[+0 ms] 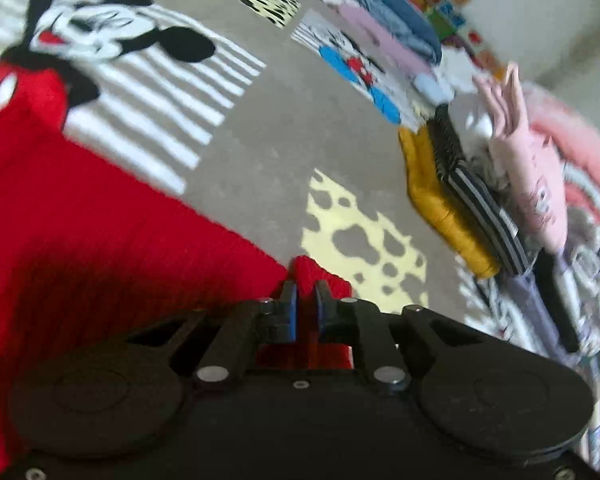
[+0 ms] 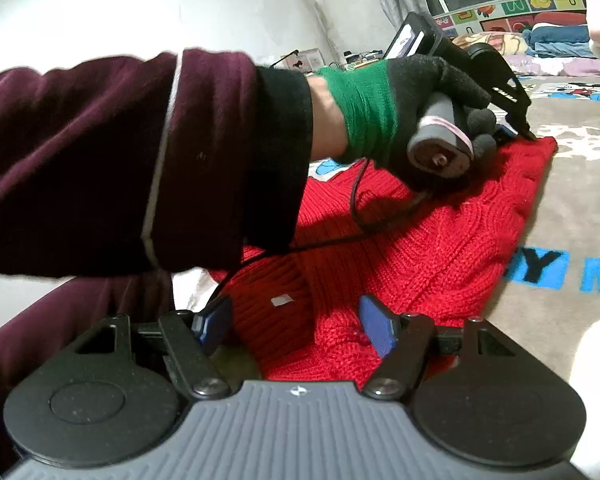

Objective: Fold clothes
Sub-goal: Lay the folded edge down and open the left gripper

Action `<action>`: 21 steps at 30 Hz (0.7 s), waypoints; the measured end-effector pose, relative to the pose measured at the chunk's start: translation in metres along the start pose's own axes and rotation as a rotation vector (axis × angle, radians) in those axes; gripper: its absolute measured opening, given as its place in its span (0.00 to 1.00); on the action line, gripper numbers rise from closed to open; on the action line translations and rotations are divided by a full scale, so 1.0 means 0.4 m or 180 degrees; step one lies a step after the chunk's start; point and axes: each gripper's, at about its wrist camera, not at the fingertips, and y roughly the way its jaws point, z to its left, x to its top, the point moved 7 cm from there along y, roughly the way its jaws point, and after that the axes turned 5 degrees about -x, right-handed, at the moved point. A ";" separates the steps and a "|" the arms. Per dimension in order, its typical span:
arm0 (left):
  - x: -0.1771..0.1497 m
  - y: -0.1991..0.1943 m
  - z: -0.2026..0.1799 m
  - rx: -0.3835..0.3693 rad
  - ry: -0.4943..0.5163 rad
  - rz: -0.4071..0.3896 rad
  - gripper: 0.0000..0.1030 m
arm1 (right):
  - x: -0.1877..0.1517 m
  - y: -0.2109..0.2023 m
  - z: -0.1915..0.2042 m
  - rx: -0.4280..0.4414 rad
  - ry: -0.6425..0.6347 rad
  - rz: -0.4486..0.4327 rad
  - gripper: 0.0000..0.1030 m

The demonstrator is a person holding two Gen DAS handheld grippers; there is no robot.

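Cartoon-print grey carpet point(image 1: 260, 128) under red sweater point(image 2: 420, 240), left tool point(image 1: 306, 296) clenched on its corner, right tool point(image 2: 296, 324) released.

Cartoon-print grey rug point(image 1: 260, 128), white wall point(image 2: 140, 8).

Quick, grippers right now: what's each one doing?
Left gripper: shut on a corner of the red sweater.
Right gripper: open, holding nothing, over the sweater.

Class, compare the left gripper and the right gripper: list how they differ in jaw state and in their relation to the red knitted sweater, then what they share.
The left gripper has its jaws pinched on a corner of the red knitted sweater; the right gripper has its jaws spread wide. The left gripper holds fabric; the right gripper holds nothing, though sweater lies beyond its fingers. Both have blue pads and black linkages.
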 end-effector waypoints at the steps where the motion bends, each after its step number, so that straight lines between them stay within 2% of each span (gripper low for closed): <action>1: 0.009 -0.006 -0.009 0.0022 0.0066 0.0035 0.14 | 0.000 -0.001 0.001 -0.0001 -0.0004 0.0003 0.68; 4: 0.026 -0.045 -0.035 0.0003 0.0274 0.0026 0.22 | -0.003 -0.004 0.005 -0.0018 -0.0024 0.0012 0.68; 6: 0.033 -0.085 -0.062 0.0000 0.0569 -0.0053 0.22 | -0.003 -0.006 0.009 -0.0037 -0.0034 0.0018 0.68; 9: 0.014 -0.125 -0.109 0.0054 0.1220 -0.0075 0.22 | -0.001 -0.008 0.014 -0.0061 -0.0052 0.0018 0.68; 13: -0.072 -0.138 -0.161 -0.0131 0.2027 0.0171 0.22 | -0.001 -0.003 0.012 -0.0068 -0.0052 0.0011 0.68; 15: -0.117 -0.108 -0.158 -0.0054 0.2230 0.0323 0.22 | -0.003 -0.006 0.010 -0.0057 -0.0041 0.0005 0.68; 17: -0.154 -0.046 -0.130 0.0237 0.2441 0.0430 0.26 | -0.003 -0.004 0.010 -0.0042 -0.0024 0.0003 0.68; 19: -0.161 -0.031 -0.126 0.0257 0.2518 0.0353 0.29 | 0.003 0.002 0.011 -0.0032 -0.0019 0.0011 0.68; 21: -0.156 -0.067 -0.146 0.0159 0.2518 0.0209 0.29 | 0.006 0.003 0.013 -0.0024 -0.0022 0.0022 0.69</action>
